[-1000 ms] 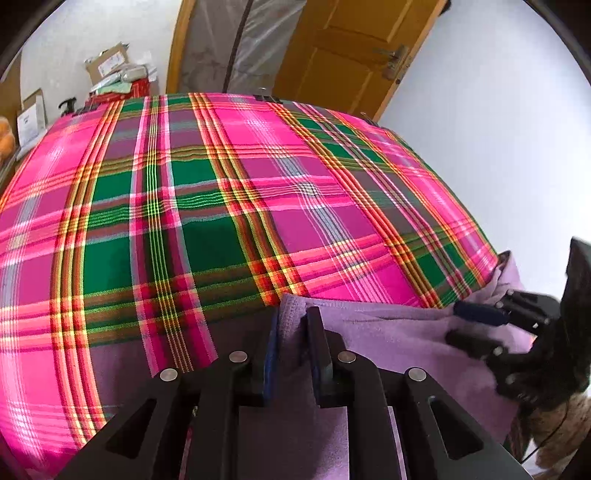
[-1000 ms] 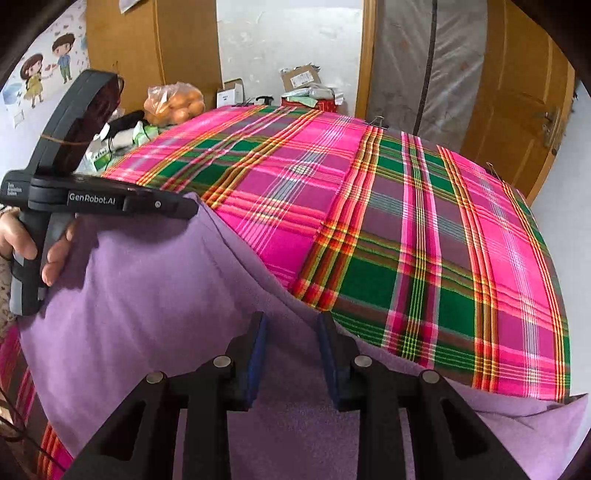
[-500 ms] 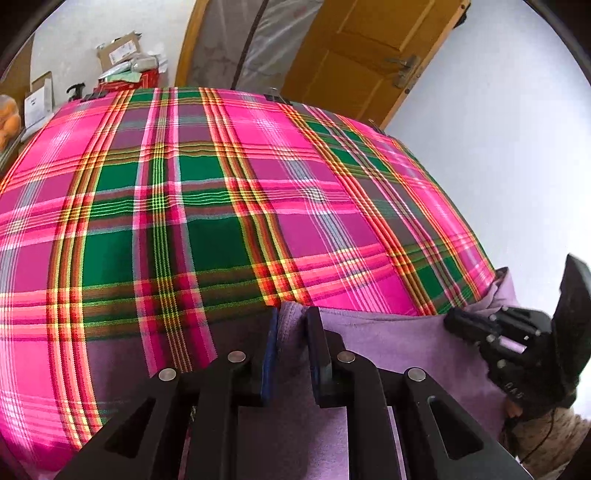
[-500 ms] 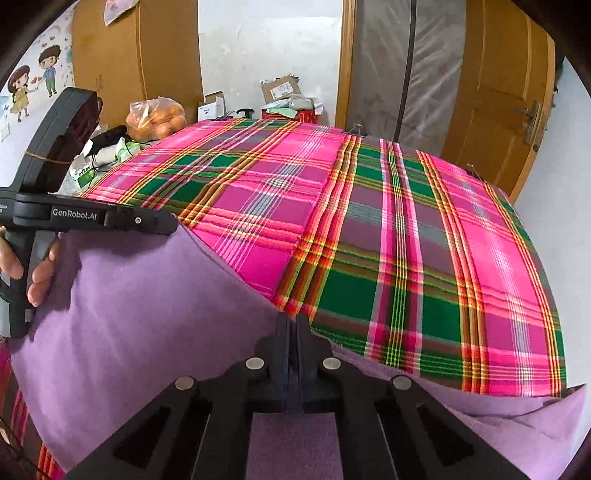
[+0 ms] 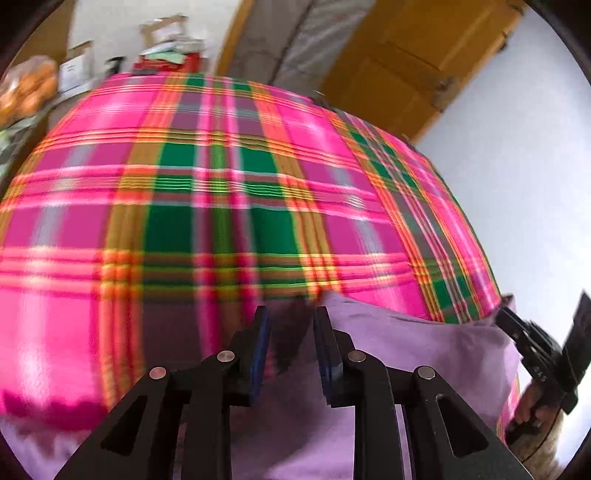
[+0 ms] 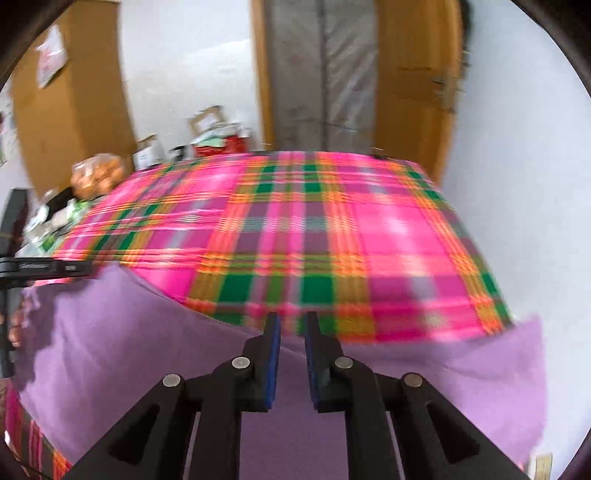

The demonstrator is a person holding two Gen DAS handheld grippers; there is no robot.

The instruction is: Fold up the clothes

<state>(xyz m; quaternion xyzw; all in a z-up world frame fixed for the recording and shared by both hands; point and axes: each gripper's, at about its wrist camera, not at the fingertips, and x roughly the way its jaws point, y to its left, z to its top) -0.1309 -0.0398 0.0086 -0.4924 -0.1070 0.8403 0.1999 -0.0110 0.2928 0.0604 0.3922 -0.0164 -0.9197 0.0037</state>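
A lilac garment [image 5: 424, 350] lies along the near edge of the pink and green plaid cover [image 5: 221, 221]. My left gripper [image 5: 291, 321] stands open over the garment's top left corner, and the cloth edge rises just beside its right finger. Further right, the other gripper's body [image 5: 532, 350] is at the garment's right end, held by a hand. In the right wrist view the garment [image 6: 129, 332] spreads under my right gripper [image 6: 292, 325], whose jaws are a little apart over the cloth edge. The left gripper's body [image 6: 44, 267] shows at the far left. Both views are blurred.
Beyond the plaid cover [image 6: 314, 229] are a wooden door [image 5: 399, 66], a grey plastic-covered panel [image 6: 325, 74], cardboard boxes [image 5: 162, 33] and a bag of oranges [image 6: 98, 175]. A white wall [image 5: 517, 166] runs along the cover's right side.
Both grippers were shut on the lilac cloth half a second ago and have now opened. Both cameras have swung, tilting up and blurring the views.
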